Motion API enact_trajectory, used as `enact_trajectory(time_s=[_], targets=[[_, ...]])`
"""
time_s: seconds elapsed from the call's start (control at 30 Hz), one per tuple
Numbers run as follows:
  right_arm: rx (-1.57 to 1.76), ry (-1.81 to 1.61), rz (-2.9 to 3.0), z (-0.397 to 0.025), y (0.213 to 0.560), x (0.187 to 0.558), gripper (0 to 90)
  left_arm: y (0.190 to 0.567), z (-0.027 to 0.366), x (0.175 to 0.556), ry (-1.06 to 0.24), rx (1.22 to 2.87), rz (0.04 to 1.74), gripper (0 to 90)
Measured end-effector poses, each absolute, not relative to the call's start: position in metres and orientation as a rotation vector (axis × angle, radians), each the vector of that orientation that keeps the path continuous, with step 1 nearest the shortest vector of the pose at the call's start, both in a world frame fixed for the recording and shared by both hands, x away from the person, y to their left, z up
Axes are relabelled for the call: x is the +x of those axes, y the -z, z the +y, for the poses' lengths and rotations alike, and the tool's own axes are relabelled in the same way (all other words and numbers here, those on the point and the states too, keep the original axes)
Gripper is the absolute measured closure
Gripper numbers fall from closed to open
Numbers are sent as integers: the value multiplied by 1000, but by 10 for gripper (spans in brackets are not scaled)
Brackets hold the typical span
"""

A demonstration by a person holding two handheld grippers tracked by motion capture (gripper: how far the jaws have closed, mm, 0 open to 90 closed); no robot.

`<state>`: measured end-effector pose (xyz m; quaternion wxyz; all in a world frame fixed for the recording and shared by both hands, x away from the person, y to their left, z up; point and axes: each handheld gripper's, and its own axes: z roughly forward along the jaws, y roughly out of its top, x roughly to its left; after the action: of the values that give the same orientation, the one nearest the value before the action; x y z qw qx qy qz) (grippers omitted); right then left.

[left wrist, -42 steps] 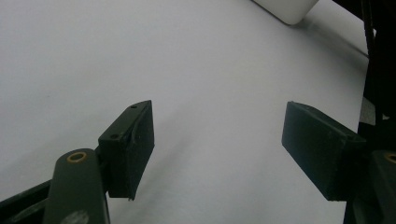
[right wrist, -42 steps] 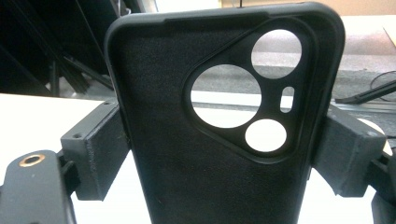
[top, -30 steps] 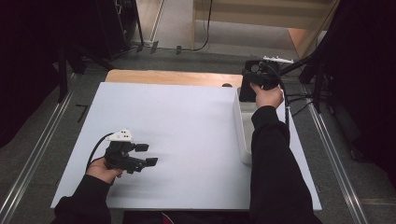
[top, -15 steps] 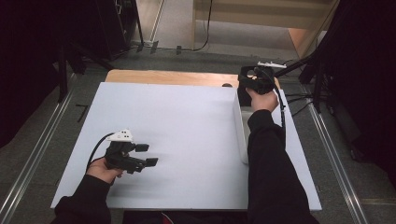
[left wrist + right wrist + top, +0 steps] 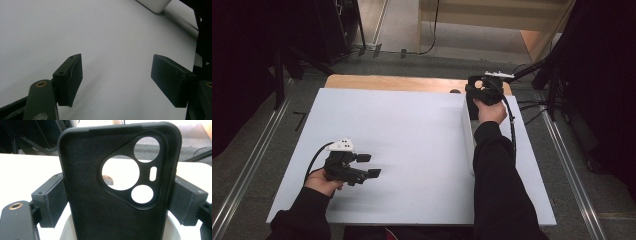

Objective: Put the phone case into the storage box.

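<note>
A black phone case [image 5: 117,185] stands upright, pinched between the right tongs [image 5: 120,195] above a white tray [image 5: 468,135] at the tabletop's [image 5: 412,135] far right. The left tongs [image 5: 120,80] hover spread over the near left.

I see a matt black phone case [image 5: 105,195], its inner face finely textured like felt. The board [image 5: 412,145] looks smooth, matt white; bare wood [image 5: 387,82] shows along its far edge.
</note>
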<state>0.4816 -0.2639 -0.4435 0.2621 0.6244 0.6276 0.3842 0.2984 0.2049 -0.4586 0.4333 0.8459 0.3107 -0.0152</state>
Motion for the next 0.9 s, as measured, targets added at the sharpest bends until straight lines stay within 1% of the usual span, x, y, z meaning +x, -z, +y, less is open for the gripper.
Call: enact_trajectory(time_s=[0.47,0.57,0.6,0.63,0.9], targets=[[1672,-1017,1721,-263,443,481,97,459,204,299,39,2103,769,251],[1677,-1027,1730,-263,443,481,59,459,204,299,39,2102,770,251],[1682,-1028,1731,-264,442,482,10,459,205,299,41,2101,770,251],[1691,-1027,1724,-264,441,482,0,459,205,299,40,2101,769,251],[1698,-1063,1747,-270,435,482,0,459,204,299,44,2102,772,251]])
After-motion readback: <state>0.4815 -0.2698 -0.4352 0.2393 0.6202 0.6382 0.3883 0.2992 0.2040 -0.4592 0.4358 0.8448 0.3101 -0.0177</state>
